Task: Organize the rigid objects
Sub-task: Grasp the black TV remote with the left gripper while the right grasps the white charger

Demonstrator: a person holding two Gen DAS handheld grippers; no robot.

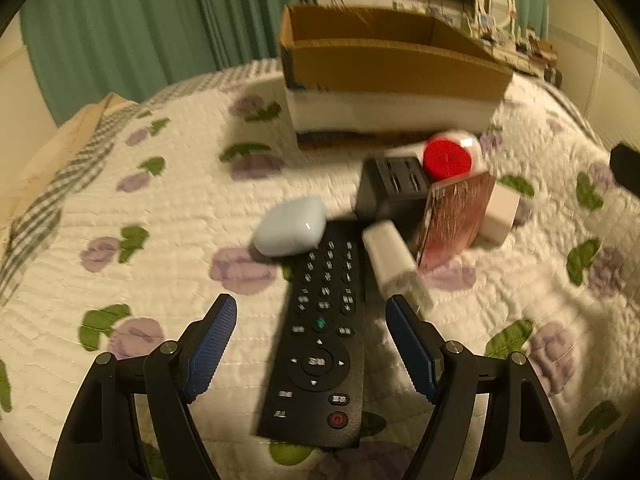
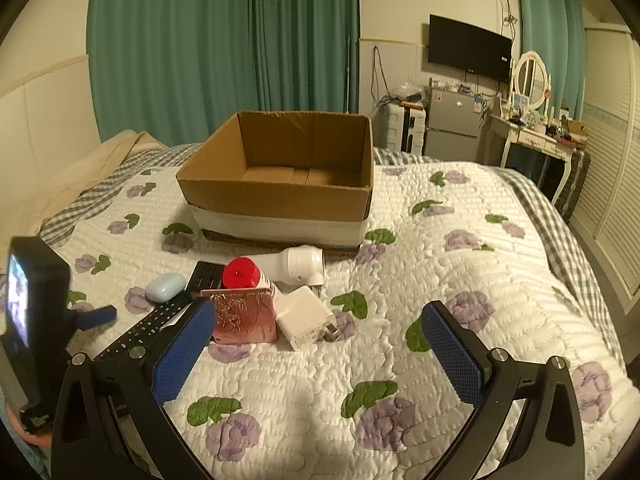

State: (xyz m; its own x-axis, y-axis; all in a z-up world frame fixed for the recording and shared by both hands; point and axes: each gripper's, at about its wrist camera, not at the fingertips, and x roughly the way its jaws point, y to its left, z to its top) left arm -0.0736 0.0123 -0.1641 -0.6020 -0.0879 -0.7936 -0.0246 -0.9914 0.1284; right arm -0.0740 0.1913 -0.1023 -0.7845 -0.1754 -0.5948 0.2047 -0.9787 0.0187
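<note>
The big open brown cardboard box (image 2: 280,168) sits on the quilted white bedspread with purple flowers (image 2: 440,280), its inside bare as far as I can see; I take it as the place where the loose things are meant to go, since they all lie in a cluster just in front of it. Nothing blocks its open top.

Next in size, the long black remote control (image 1: 320,344) lies flat, pointing toward the box. I hold my left gripper (image 1: 312,332) over it with the blue-padded fingers spread wide on either side, gripping nothing; I judge this lines up a pick across its narrow width. The view is blurred, so I cannot tell whether the pads touch it.

Crowding the remote's far end are a black boxy device with slots (image 1: 388,192), a white cylindrical handheld appliance (image 2: 296,266), a pink patterned rectangular box (image 2: 244,316) standing upright, a red-capped bottle (image 2: 240,274), a white tube (image 1: 394,264) lying just beside my right-hand pad, a white square plug charger (image 2: 306,318) and a pale blue rounded earbud case (image 1: 290,226). The tube and case could get nudged on a lift.

My right gripper (image 2: 320,352) hangs wide open and empty near the charger
</note>
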